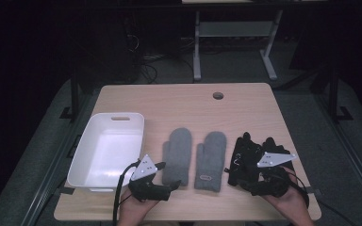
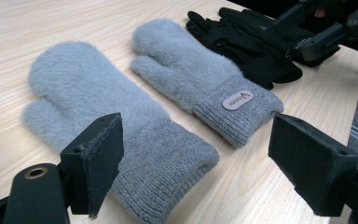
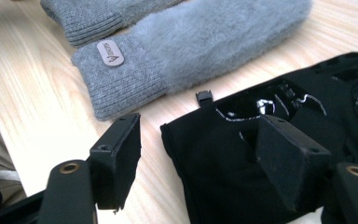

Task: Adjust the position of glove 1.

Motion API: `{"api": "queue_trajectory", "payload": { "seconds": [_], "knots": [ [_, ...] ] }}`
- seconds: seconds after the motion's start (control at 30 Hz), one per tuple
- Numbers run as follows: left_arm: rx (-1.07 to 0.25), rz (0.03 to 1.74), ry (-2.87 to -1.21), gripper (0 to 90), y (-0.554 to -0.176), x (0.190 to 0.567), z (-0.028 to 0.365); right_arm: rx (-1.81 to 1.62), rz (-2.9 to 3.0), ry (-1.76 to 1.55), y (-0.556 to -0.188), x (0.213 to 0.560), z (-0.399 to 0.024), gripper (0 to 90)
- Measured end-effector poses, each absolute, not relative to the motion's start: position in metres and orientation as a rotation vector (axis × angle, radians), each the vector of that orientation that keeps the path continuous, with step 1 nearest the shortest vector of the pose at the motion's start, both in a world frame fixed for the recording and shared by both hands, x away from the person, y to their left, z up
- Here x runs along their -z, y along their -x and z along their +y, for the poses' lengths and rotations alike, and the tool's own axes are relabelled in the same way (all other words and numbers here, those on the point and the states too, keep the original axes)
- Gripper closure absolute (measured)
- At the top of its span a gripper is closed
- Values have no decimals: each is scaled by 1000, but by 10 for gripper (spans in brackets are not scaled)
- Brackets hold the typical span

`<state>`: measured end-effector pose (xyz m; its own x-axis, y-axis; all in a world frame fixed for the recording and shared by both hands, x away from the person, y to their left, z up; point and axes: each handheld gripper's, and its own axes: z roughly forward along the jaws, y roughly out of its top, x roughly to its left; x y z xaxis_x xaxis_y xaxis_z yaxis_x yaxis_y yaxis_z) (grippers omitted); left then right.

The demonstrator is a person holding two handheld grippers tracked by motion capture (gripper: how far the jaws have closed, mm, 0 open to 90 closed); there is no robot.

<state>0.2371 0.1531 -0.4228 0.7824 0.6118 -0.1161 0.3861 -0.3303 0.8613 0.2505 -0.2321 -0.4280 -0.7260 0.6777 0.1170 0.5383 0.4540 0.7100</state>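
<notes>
Fuzzy grey knit mittens point(image 1: 194, 157) and matt black cloth gloves point(image 1: 247, 157) lie on a smooth pale wood table point(image 1: 179, 101), beside a glossy white plastic tub point(image 1: 87, 153).

Bin point(image 1: 87, 155) left, mittens point(image 1: 176, 155) mid, gloves point(image 1: 245, 157) right — all on table point(image 1: 179, 101).

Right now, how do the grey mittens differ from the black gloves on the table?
The grey mittens are fluffy with ribbed cuffs; the black gloves look smooth and thin, with separate fingers. The mittens lie apart, side by side and flat; the gloves lie bunched together, overlapping. The mittens sit mid-table, nearer the white bin; the gloves sit at the right, by the right gripper. Both pairs lie with cuffs toward the person.
</notes>
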Motion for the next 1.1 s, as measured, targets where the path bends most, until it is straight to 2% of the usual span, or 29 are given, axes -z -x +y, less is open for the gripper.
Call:
{"api": "queue_trajectory", "payload": {
  "seconds": [0.5, 1.1],
  "knots": [
    [-277, 742, -1968, 177, -235, 422, 150, -1043, 2624, -918, -282, 403, -198, 300],
    [-279, 748, -1956, 197, -234, 421, 153, -939, 2747, -783, -314, 397, -151, 335]
  ]
}}
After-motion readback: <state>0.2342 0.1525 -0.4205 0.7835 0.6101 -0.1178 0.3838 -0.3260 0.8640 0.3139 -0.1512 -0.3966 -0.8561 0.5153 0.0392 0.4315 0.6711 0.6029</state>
